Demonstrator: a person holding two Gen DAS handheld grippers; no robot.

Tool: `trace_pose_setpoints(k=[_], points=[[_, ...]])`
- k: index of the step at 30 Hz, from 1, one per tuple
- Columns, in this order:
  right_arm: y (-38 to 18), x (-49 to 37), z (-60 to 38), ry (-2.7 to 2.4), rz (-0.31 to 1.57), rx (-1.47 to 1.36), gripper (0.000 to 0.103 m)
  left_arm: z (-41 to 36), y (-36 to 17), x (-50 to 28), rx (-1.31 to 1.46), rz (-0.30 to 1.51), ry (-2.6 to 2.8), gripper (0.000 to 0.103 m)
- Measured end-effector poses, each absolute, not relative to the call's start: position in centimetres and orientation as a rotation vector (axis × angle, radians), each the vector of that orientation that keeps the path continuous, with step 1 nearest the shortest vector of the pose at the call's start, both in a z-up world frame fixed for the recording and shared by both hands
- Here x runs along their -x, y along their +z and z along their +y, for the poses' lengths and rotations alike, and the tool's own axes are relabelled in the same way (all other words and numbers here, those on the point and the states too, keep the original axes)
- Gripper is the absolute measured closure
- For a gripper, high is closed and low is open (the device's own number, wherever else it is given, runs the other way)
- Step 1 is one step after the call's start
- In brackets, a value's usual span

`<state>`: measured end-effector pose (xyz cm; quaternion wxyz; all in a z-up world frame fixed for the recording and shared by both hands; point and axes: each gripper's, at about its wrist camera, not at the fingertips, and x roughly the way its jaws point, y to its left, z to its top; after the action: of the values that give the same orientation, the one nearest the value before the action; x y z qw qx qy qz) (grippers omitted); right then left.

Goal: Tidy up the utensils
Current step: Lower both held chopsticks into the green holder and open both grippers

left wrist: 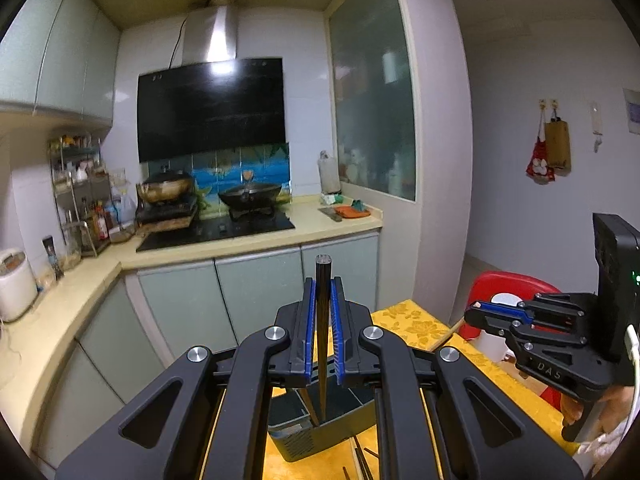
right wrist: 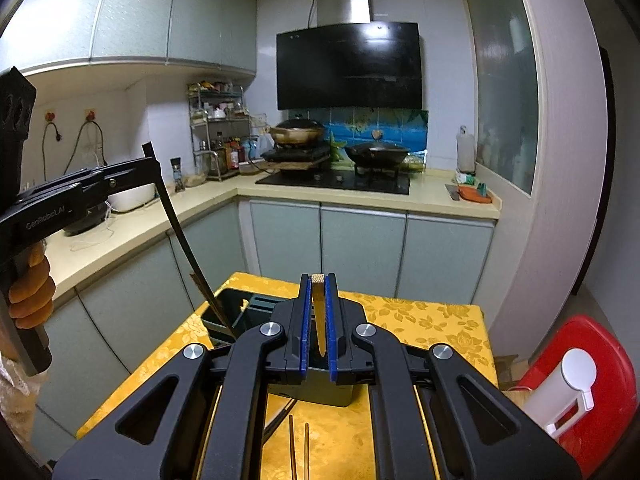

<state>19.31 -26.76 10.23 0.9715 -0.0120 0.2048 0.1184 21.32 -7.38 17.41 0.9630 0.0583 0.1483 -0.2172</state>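
My left gripper (left wrist: 323, 284) is shut on a dark chopstick (left wrist: 322, 320) held upright, its lower end inside the dark grey utensil holder (left wrist: 304, 436) on the yellow tablecloth (left wrist: 412, 324). A brown chopstick stands in the holder beside it. My right gripper (right wrist: 319, 280) is shut on a light wooden chopstick (right wrist: 319, 320), upright above the holder (right wrist: 240, 312). The left gripper (right wrist: 154, 164) shows at the left of the right wrist view with its dark chopstick (right wrist: 188, 252) slanting down into the holder. The right gripper (left wrist: 474, 310) shows at the right of the left wrist view.
Loose chopsticks (right wrist: 300, 448) lie on the tablecloth before the holder, also in the left wrist view (left wrist: 360, 460). A red stool (right wrist: 576, 372) with a white object stands to the right. Behind are the kitchen counter (right wrist: 360, 194), stove with woks (right wrist: 376, 152) and cabinets.
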Motion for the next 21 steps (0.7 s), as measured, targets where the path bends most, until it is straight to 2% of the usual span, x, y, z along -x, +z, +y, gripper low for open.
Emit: trace_pose_setpoints(k=[8, 21], points=[[8.9, -21.2, -26.2, 0.218, 0.464, 0.019, 0.096, -7.7, 15.1, -23.7, -0.079, 0.311, -0.419, 0.096], [7.9, -22.5, -25.4, 0.203, 0.496, 0.029, 0.096, -8.7, 16.3, -25.6, -0.061, 0.286, -0.427, 0.096]])
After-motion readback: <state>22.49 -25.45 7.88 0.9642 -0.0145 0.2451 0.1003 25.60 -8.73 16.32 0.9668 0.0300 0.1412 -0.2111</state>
